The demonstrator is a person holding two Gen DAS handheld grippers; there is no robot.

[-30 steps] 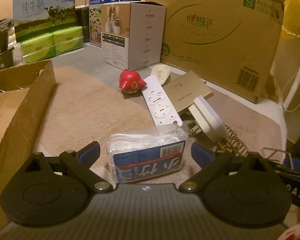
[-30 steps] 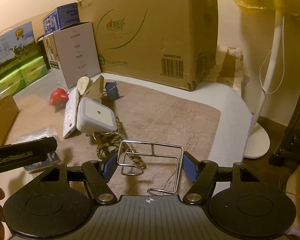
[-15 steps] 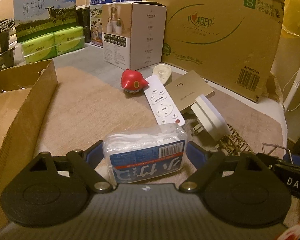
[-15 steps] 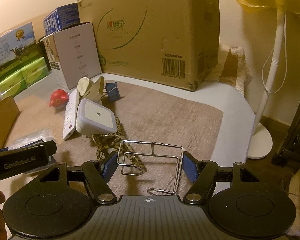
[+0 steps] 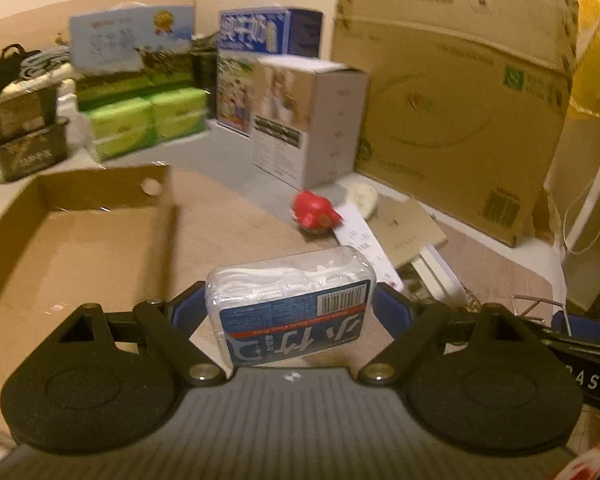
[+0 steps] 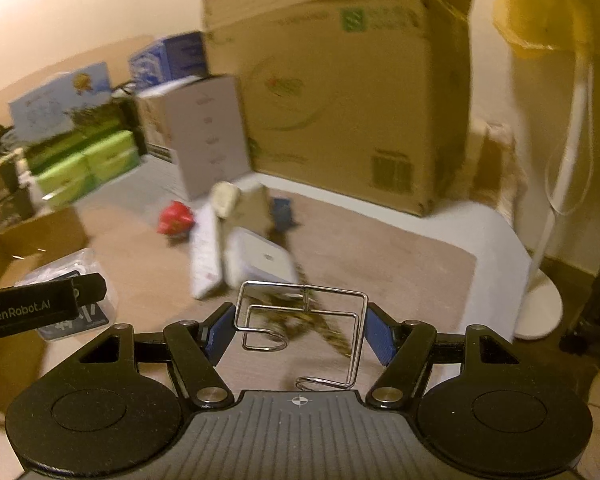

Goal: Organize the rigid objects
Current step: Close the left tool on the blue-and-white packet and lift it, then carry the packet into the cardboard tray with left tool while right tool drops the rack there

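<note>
**Two grips, two kinds of rigid object: floss box and wire rack**

Left wrist view. My left hand-held gripper point(image 5: 291, 312) is holding the floss box point(image 5: 291, 304) across its short ends, one blue pad point(image 5: 186, 312) pressing on each end, the jaws standing fairly wide because the box itself is wide. The box is riding clear of the mat point(image 5: 236, 236), in front of the open carton point(image 5: 80, 248) lying to the left. I am judging the box to be light, stiff and smooth-walled: its clear plastic shell is likely slippery, so the flat ends are the right place to grip, and squeezing harder would risk popping the lid rather than helping.

Right wrist view. My right hand-held gripper point(image 6: 300, 330) is closing about halfway on the wire rack point(image 6: 302, 330), the pads touching its two outer uprights. The rack is sitting between the jaws, above the mat, near the white adapter point(image 6: 262, 262) and the remote point(image 6: 204, 264). I am judging it to be very light, springy rather than truly stiff, and thin enough to roll or twist against flat pads; holding the parallel side wires is keeping it square.

Left behind on the mat are the red toy point(image 6: 176, 220), a cord under the rack, a card and a blue clip, too blurred for detail. The carton seems the probable destination for both held things, though nothing shown confirms it.
</note>
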